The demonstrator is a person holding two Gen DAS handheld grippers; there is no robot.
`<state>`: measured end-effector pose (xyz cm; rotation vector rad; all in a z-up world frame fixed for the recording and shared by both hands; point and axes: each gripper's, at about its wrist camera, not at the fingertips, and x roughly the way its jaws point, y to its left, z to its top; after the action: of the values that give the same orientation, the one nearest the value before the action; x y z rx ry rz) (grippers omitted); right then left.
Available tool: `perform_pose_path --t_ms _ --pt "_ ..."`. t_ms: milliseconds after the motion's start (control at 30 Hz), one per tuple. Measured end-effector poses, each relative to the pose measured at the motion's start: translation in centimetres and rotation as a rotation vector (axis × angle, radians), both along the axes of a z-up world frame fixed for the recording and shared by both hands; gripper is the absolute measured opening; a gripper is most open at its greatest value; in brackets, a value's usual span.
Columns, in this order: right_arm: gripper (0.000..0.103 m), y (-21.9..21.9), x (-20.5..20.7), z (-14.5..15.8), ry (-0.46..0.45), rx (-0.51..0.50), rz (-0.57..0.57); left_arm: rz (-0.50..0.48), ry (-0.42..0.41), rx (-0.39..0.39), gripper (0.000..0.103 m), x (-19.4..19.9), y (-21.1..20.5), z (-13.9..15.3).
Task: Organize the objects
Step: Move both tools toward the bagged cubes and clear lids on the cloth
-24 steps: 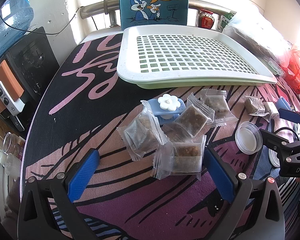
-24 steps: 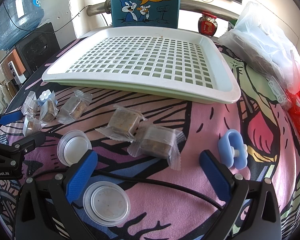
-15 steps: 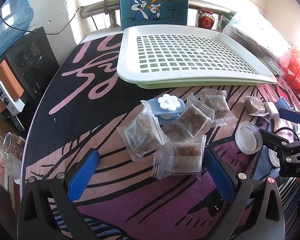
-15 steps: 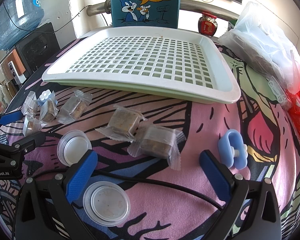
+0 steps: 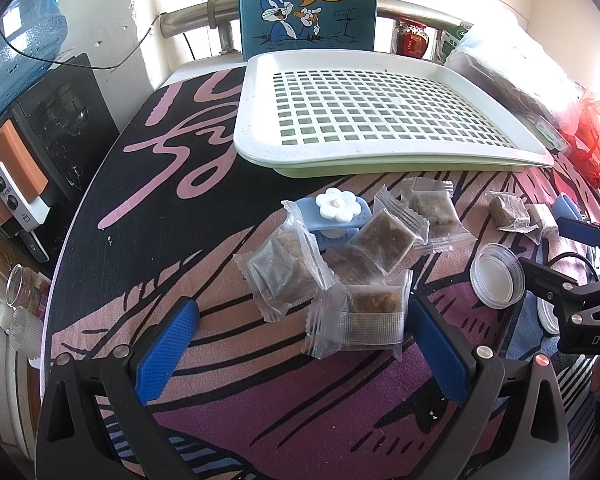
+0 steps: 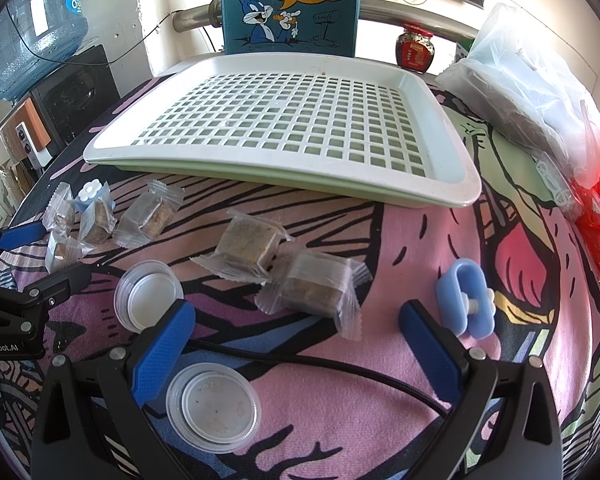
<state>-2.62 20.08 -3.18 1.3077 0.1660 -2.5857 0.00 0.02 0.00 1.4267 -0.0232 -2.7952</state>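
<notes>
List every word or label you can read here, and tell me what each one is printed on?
"WHAT'S UP DOC?": speech bubble on the blue cartoon-rabbit board behind the white tray.
"DAS", cut off: black frame of the right tool.
"enRobot.AI", cut off: black frame of the left tool.
Water jug label and red jar label: too blurred to read.

Bright backlit daylight, blown-out glare upper right, sharp focus, heavy fisheye bending, dark corners.

Tray (image 5: 256, 152) behind wrapped cubes (image 5: 384, 240)
</notes>
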Motion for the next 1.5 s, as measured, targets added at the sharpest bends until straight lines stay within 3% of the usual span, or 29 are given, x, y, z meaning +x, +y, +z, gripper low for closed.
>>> perform_pose_path --t_ms 367,533,767,967,1133,1300,1433,1500 --pt "0.103 -0.1 -0.1 0.0 0.000 0.001 -0.001 0.029 0.000 0.006 0.103 0.0 0.3 0.2" --pt "0.103 -0.3 0.4 -0.2 -0.001 -0.010 0.002 0.003 0.021 0.059 0.103 0.3 -0.3 0.3" --pt "0.103 0.6 1.3 0.9 0.037 -0.129 0.056 -0.060 0.153 0.072 0.103 2.1 -0.4 2.4" --pt "0.103 1.8 3.0 2.6 0.110 -0.195 0.071 -0.087 0.184 0.095 0.103 3.3 -0.7 3.2" --pt "0.103 2.9 4.2 2.9 0.112 -0.216 0.075 -0.119 0.170 0.104 0.103 3.8 -0.4 2.9" --pt "0.086 2.8 4.4 1.6 0.037 -0.237 0.100 -0.168 0.171 0.079 0.103 4.0 0.9 2.9" --pt "0.084 1.5 4.9 0.6 -0.001 -0.203 0.160 -0.170 0.151 0.085 0.102 3.6 0.9 2.6" --pt "0.076 0.9 5.1 0.3 -0.005 -0.183 0.177 -0.166 0.142 0.094 0.102 3.5 0.7 2.5"
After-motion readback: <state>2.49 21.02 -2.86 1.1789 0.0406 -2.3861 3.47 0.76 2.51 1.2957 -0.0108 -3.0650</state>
